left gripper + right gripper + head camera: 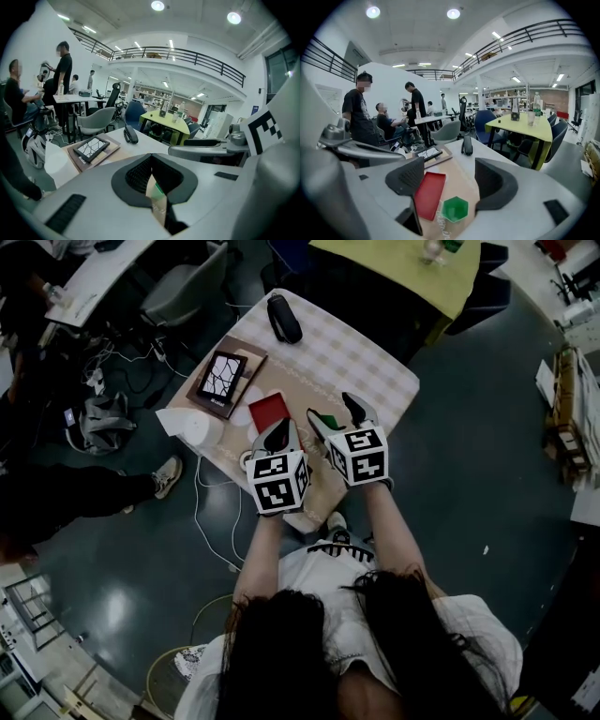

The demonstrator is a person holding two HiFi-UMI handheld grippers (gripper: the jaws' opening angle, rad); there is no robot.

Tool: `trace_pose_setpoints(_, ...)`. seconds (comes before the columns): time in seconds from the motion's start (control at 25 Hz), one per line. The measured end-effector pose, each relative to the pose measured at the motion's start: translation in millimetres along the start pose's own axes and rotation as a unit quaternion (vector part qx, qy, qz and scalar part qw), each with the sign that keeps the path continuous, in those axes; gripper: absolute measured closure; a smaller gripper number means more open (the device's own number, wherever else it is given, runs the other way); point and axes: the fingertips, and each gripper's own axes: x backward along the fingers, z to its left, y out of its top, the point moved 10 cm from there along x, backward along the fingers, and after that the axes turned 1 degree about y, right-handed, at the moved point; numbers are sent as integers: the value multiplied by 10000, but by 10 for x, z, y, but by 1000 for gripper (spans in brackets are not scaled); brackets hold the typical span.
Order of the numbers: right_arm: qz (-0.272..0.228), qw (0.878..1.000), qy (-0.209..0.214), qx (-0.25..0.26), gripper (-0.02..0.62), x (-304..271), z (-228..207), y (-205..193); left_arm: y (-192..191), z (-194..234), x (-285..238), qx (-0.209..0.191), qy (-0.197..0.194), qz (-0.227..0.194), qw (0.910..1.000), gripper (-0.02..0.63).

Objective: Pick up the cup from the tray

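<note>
A small green hexagonal cup point(328, 420) point(455, 208) stands upright on the brown mat, just right of a flat red tray point(269, 411) point(429, 194), not on it. My right gripper point(334, 414) point(449, 180) is open just above it, and in the right gripper view the cup lies low between the two jaws with nothing held. My left gripper point(278, 434) point(151, 161) hovers over the tray's near edge, jaws shut together on nothing. In the left gripper view only a sliver of the green cup point(159, 190) shows below the closed pads.
A framed picture on a board point(222, 381), a white sheet point(186, 425) and a black oblong case point(284, 318) lie on the small checked table point(375, 367). A grey chair point(187, 287) and a yellow-green table point(403, 268) stand beyond. A seated person's leg point(94, 493) is at left.
</note>
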Motion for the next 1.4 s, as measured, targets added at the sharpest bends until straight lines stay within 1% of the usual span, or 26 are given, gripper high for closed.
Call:
trace_pose_setpoints(0.12, -207, 9996, 109, 142, 258, 103, 77, 130, 25, -82, 56, 57, 42, -199, 9998, 597)
trace_pose_setpoints(0.16, -250, 9994, 100, 199, 278, 136, 108, 156, 28, -104, 76, 69, 42, -241, 9997, 597)
trace_pose_setpoints(0.2, -292, 9992, 58, 259, 320, 172, 138, 173, 28, -123, 99, 71, 41, -271, 9996, 597)
trace_pose_setpoints(0.32, -396, 9986, -103, 346, 503, 274, 189, 183, 36, -169, 163, 85, 67, -358, 9993, 597)
trace_pose_setpoints(0.36, -420, 9986, -120, 311, 542, 301, 196, 177, 37, -180, 184, 97, 87, -384, 9992, 597)
trace_pose_setpoints(0.44, -501, 9985, -99, 189, 579, 353, 208, 161, 30, -197, 227, 119, 137, -421, 9989, 597)
trace_pose_setpoints(0.52, -540, 9984, -42, 156, 583, 402, 226, 143, 9, -218, 266, 140, 178, -448, 9987, 597)
trace_pose_setpoints(0.88, -449, 9982, -32, 392, 584, 570, 254, 90, -58, -309, 406, 254, 308, -571, 9976, 597)
trace_pose_setpoints(1.16, -393, 9975, 36, 581, 584, 631, 264, 43, -169, -369, 473, 267, 404, -575, 9972, 597)
trace_pose_setpoints(1.4, -322, 9970, 59, 695, 584, 687, 277, -30, -252, -467, 547, 151, 467, -583, 9971, 597)
